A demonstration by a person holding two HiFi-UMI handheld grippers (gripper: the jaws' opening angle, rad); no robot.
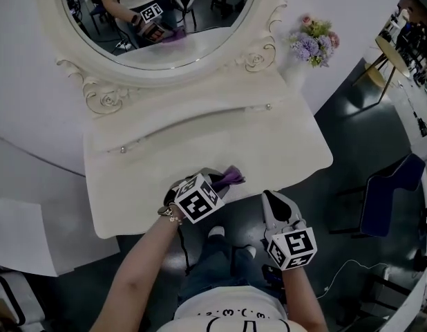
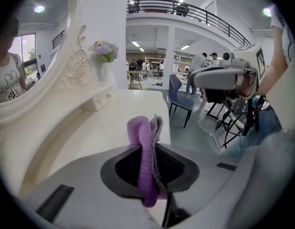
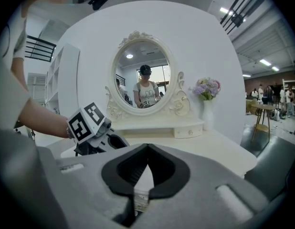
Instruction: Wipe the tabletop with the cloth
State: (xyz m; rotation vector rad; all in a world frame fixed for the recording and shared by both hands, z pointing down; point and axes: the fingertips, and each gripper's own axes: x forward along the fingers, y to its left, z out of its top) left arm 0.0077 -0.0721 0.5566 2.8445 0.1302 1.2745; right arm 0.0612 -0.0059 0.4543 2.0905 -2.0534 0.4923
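Note:
A purple cloth [image 1: 233, 177] sticks out of my left gripper [image 1: 220, 184] over the front edge of the white tabletop [image 1: 220, 147]. In the left gripper view the jaws are shut on the folded cloth [image 2: 143, 151], which stands up between them above the tabletop [image 2: 123, 123]. My right gripper [image 1: 272, 199] hovers just off the table's front edge, right of the left one. Its jaws are shut with nothing in them [image 3: 146, 147]. It faces the table [image 3: 209, 147], with the left gripper [image 3: 92, 128] at its left.
An oval mirror [image 1: 165, 26] in an ornate white frame stands at the back over a low drawer shelf [image 1: 200, 113]. A vase of flowers [image 1: 311, 41] sits at the back right corner. A blue chair [image 1: 387, 198] stands on the floor to the right.

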